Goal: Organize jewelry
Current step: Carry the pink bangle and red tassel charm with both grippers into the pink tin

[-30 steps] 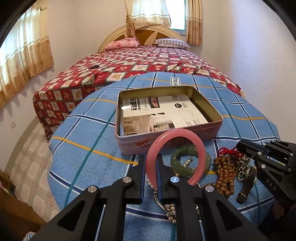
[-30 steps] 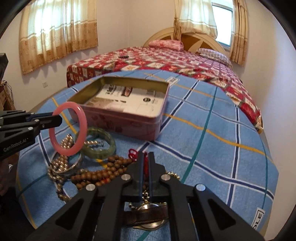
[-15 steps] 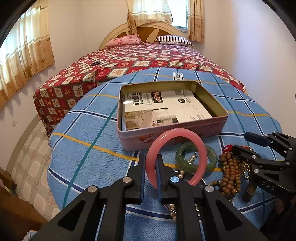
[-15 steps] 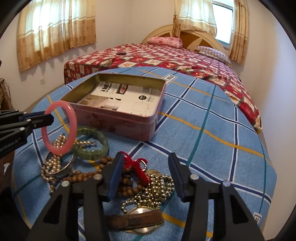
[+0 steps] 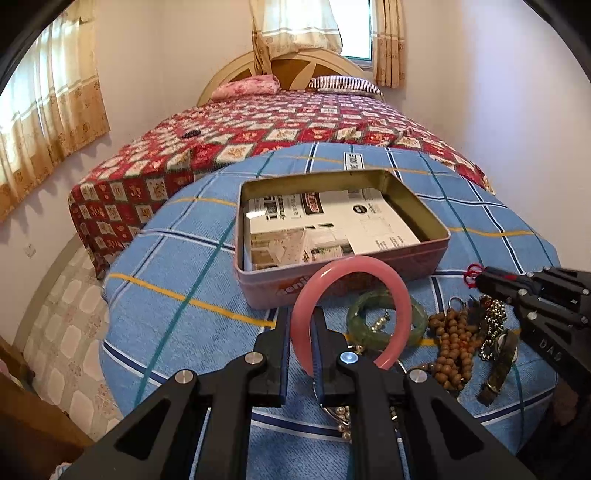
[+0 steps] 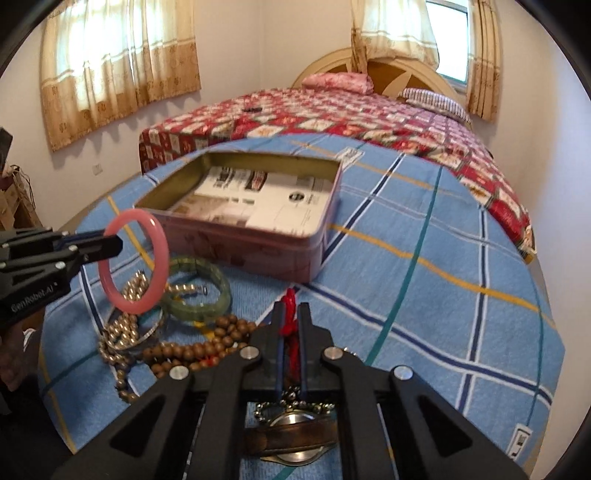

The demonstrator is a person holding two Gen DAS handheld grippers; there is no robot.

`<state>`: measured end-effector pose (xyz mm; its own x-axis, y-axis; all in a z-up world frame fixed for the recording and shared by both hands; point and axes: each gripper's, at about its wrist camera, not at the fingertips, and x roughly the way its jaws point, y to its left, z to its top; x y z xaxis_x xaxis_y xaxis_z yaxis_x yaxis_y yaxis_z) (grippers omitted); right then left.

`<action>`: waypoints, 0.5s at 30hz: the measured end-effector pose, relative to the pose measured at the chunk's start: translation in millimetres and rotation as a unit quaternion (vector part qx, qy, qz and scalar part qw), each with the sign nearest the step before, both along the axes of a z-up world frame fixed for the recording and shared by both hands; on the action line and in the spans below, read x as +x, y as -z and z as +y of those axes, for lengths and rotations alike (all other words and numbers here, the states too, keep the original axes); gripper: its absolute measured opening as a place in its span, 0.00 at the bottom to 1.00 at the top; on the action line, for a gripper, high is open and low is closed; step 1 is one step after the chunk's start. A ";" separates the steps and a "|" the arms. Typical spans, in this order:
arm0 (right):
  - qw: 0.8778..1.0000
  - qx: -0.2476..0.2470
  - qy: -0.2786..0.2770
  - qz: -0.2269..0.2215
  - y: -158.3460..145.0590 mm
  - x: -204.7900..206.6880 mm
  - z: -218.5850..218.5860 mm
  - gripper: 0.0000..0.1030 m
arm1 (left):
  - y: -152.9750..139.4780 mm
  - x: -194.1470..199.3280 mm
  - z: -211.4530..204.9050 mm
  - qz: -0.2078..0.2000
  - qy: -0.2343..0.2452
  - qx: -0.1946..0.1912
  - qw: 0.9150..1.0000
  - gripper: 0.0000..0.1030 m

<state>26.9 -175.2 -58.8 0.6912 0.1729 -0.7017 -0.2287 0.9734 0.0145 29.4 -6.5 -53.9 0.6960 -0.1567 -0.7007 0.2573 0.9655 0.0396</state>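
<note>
- The right gripper [image 6: 290, 325] — spread wide half a second ago — has closed again, its fingers [image 6: 277, 325] now pinching the red cord [image 6: 289, 314].
- The left gripper [image 5: 300, 328] has carried the pink bangle [image 5: 351, 306] a little higher, nearer the tin [image 5: 343, 273] — its grip unchanged.

Bedroom w/ quilted bed [image 5: 295, 125], curtained windows [image 6: 122, 66], white walls.

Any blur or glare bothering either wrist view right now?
Left wrist view: sharp; glare only at the window, pink bangle crisp. Right wrist view: slight motion blur on the tin and bedspread; curtains washed out by backlight.
</note>
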 end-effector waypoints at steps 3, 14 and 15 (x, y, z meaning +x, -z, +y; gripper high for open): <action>1.000 -0.006 0.000 -0.013 -9.1 -0.3 0.9 0.07 | -5.4 0.6 2.0 -0.005 -0.002 0.000 1.000 0.09; 0.999 -0.012 -0.010 -0.038 -29.9 14.3 10.6 0.07 | -20.1 15.3 7.6 -0.024 -0.010 0.005 1.000 0.09; 0.999 -0.013 -0.011 -0.040 -31.0 14.9 10.9 0.07 | -20.6 17.1 7.7 -0.024 -0.010 0.006 1.000 0.09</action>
<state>41.9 -164.3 -27.9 0.7420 0.1713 -0.6481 -0.2491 0.9680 -0.0294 46.5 1.3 -33.4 0.7321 -0.1341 -0.6679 0.2355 0.9698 0.0634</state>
